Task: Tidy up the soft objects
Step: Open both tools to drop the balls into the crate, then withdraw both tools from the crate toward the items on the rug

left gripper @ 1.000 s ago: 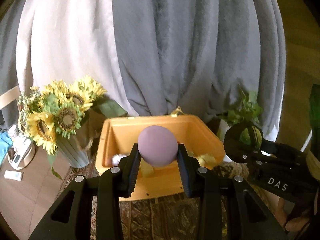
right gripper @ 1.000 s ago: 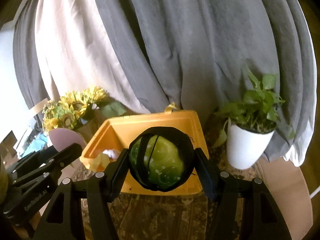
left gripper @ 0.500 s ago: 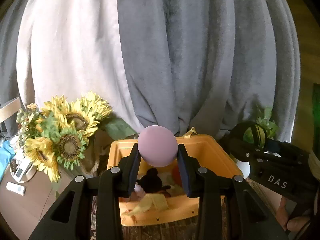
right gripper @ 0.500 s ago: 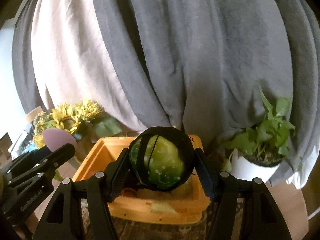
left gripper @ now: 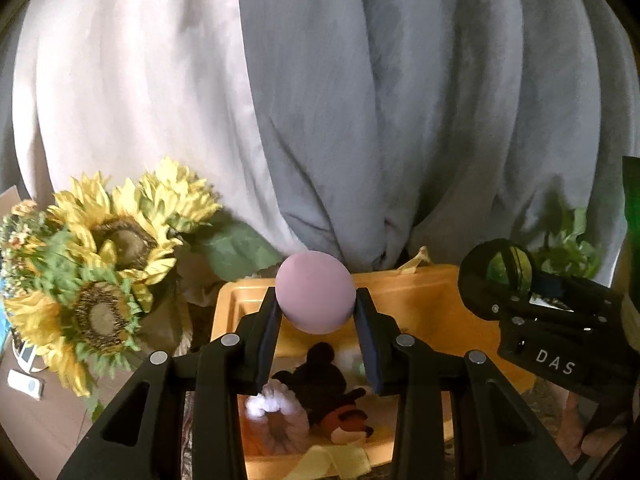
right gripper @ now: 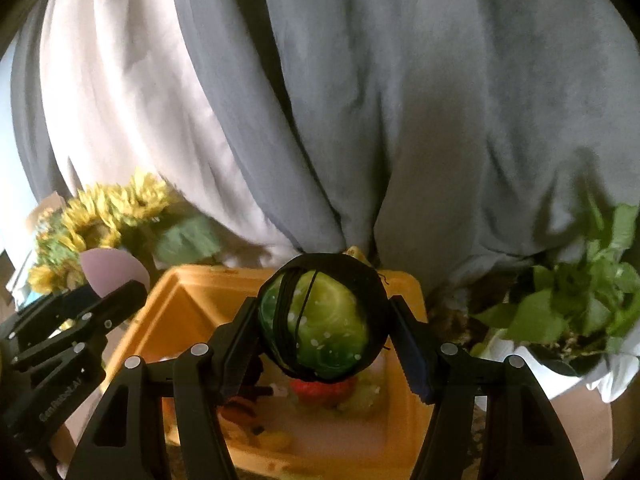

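A pink ball (left gripper: 315,297) is clamped between the left gripper (left gripper: 315,312) fingers; a green netted ball (right gripper: 322,318) is clamped in the right gripper (right gripper: 324,328). Both are held above the orange bin (right gripper: 192,300).

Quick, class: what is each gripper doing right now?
Left gripper: closed on the pink ball.
Right gripper: closed on the green ball.
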The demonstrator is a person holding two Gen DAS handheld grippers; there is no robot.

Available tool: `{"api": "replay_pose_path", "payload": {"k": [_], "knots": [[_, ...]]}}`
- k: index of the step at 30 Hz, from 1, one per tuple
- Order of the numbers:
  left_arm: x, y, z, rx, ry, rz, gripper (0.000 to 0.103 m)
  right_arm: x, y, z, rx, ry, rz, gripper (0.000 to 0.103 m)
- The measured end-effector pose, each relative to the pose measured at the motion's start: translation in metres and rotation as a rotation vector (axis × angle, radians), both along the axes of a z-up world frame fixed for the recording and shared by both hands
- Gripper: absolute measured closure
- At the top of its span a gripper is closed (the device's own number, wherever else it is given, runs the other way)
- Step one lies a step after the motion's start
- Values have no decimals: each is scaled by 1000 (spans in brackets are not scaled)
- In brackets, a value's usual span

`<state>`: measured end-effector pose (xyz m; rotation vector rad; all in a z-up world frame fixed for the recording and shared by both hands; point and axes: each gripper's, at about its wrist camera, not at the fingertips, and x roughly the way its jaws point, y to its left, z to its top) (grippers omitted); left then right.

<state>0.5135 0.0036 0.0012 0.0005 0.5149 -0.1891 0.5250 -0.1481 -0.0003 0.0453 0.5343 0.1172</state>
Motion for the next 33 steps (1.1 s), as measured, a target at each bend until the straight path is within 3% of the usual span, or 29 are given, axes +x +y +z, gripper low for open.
{"api": "replay_pose_path", "payload": {"k": [21,25,29,33], "knots": [[81,-14,-65,108,327,-53,66,76,2,-66,-34,325,44,38],[85,-16,-71,100,361,-65,66,78,2,-67,-28,345,50,37],[84,-15,-68,92,357,-62,51,79,1,-68,-21,352,53,36],[79,-15,-64,91,345,-63,49,75,0,-64,-25,330,42,36]]}}
